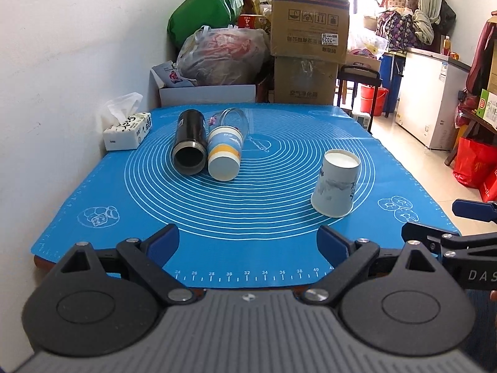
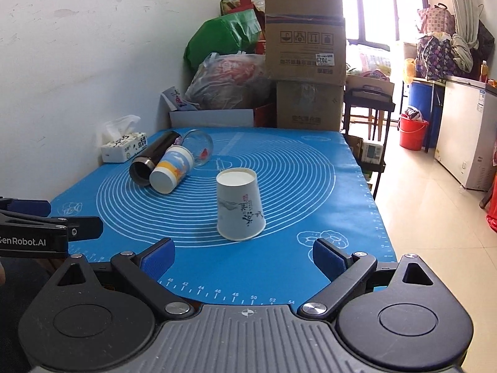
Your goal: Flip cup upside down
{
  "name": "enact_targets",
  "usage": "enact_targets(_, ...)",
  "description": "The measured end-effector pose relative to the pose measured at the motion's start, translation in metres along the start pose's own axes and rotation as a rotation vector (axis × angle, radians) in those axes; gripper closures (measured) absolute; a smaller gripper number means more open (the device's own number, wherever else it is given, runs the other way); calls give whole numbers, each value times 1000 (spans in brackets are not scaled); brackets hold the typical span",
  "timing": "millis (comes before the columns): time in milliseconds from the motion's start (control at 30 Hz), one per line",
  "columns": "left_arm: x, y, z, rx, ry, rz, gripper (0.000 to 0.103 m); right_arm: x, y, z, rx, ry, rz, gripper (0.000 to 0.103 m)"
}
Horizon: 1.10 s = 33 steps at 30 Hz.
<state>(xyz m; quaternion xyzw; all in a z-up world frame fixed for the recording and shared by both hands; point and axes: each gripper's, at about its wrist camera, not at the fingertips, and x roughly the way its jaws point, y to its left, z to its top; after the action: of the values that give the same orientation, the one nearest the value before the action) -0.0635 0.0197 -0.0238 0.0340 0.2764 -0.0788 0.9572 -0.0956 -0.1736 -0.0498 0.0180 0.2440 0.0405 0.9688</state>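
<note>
A white paper cup (image 1: 336,183) with an ink drawing stands upside down, rim down, on the blue mat (image 1: 248,217); it also shows in the right wrist view (image 2: 239,207), just ahead of my right gripper. A black flask (image 1: 189,144), a blue-and-yellow paper cup (image 1: 224,155) and a clear glass (image 1: 234,119) lie on their sides at the back left. My left gripper (image 1: 248,244) is open and empty near the mat's front edge. My right gripper (image 2: 243,256) is open and empty, its fingers short of the upturned cup.
A tissue box (image 1: 127,130) sits at the mat's back left by the wall. Cardboard boxes (image 1: 310,31) and bags (image 1: 222,56) are stacked behind the table. The table's right edge drops to a tiled floor (image 2: 435,217). Each gripper shows at the other view's edge (image 1: 466,233).
</note>
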Motion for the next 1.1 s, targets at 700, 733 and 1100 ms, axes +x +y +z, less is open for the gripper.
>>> enact_targets(700, -6, 2, -4, 2, -6, 1, 8, -6, 5, -1, 0, -2, 4, 8)
enact_targets(733, -6, 2, -4, 2, -6, 1, 8, -6, 5, -1, 1, -1, 4, 8)
enact_targets(1100, -9, 4, -4, 8, -14, 1, 8, -7, 3, -1, 9, -3, 3, 8)
